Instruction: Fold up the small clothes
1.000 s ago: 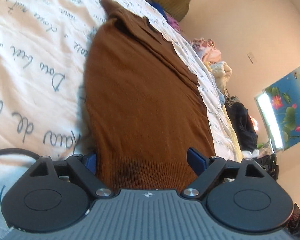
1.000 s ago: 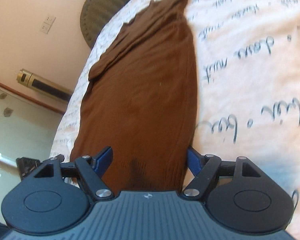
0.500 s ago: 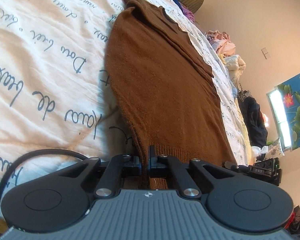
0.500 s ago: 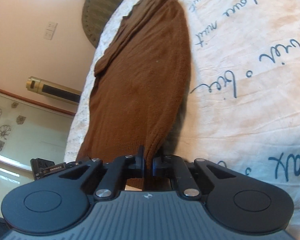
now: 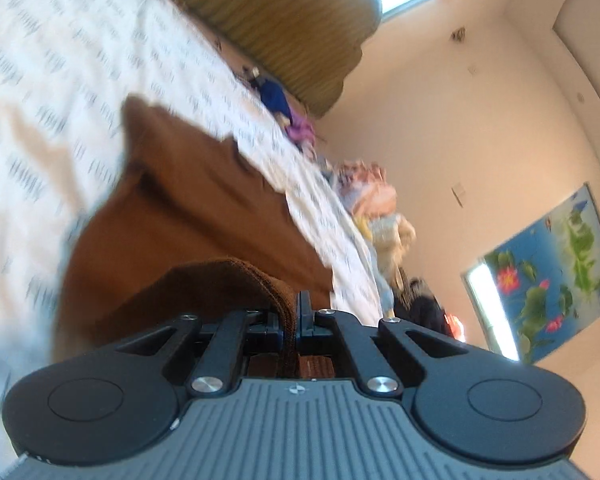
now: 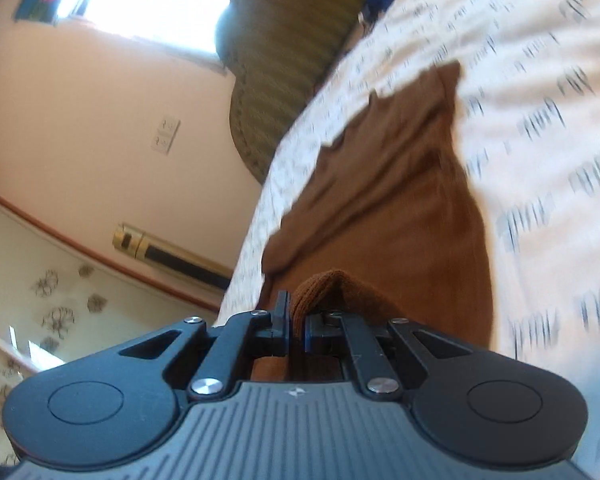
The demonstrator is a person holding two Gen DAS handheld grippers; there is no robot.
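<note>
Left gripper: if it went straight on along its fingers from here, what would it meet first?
Probably the rest of the brown sweater it already pinches by the hem, lying on the bed sheet ahead of the left gripper; blur makes depth uncertain.

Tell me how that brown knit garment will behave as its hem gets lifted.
Probably floppy: the brown knit garment bends over itself where the left gripper and right gripper pinch its hem. Likely light and grippy, since narrow pinches hold the ribbed edge.

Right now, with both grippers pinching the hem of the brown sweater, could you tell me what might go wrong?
The left gripper and right gripper each hold only a thin pinch of the brown sweater, so the knit could slip free. An uneven lift may skew the fold. The far end might drag and bunch on the printed bedsheet.
</note>
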